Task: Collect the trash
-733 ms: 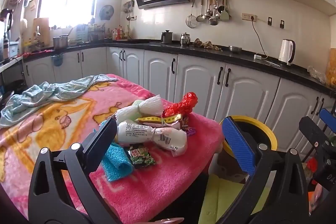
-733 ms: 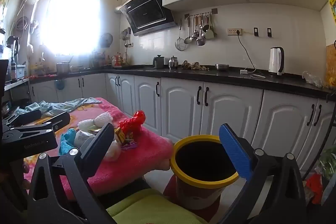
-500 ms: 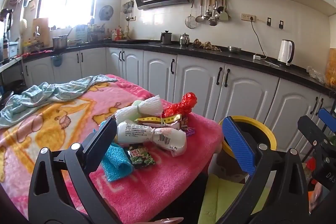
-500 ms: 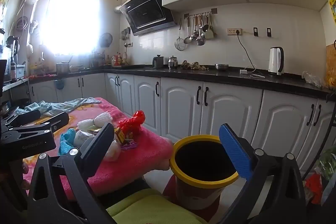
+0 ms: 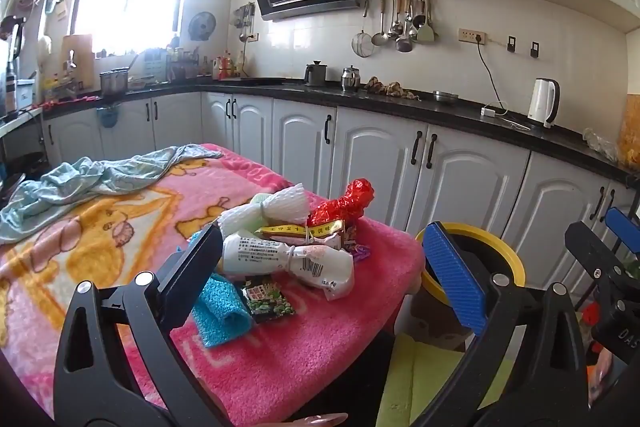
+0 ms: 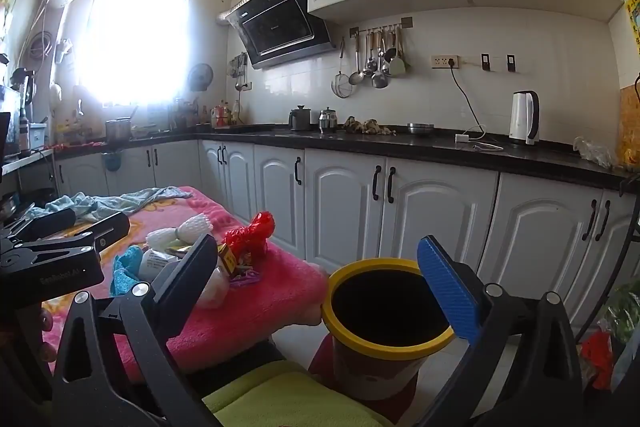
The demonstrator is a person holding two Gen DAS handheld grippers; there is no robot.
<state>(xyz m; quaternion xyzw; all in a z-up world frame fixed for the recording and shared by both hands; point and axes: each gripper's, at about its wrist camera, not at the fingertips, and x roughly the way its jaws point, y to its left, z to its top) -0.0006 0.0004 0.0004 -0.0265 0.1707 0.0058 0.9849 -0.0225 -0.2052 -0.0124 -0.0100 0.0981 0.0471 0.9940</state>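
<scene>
A pile of trash lies near the right end of the pink blanket-covered table point(image 5: 304, 359): a white plastic bag point(image 5: 288, 257), white foam netting point(image 5: 276, 209), a red crumpled bag point(image 5: 344, 203), a yellow wrapper point(image 5: 304, 230), a dark snack packet point(image 5: 268, 299) and a blue cloth point(image 5: 220, 307). The yellow-rimmed bin point(image 6: 384, 311) stands on the floor right of the table. My left gripper point(image 5: 320, 267) is open and empty, just short of the pile. My right gripper point(image 6: 316, 279) is open and empty, above the gap between table and bin. The pile also shows in the right wrist view point(image 6: 200, 247).
A light blue cloth point(image 5: 92, 183) lies crumpled at the table's far left. White cabinets point(image 5: 380, 171) and a black counter with a kettle point(image 5: 542, 103) run behind. A yellow-green cushion point(image 6: 288, 399) sits below the grippers. Red and green items point(image 6: 600, 351) lie on the floor at right.
</scene>
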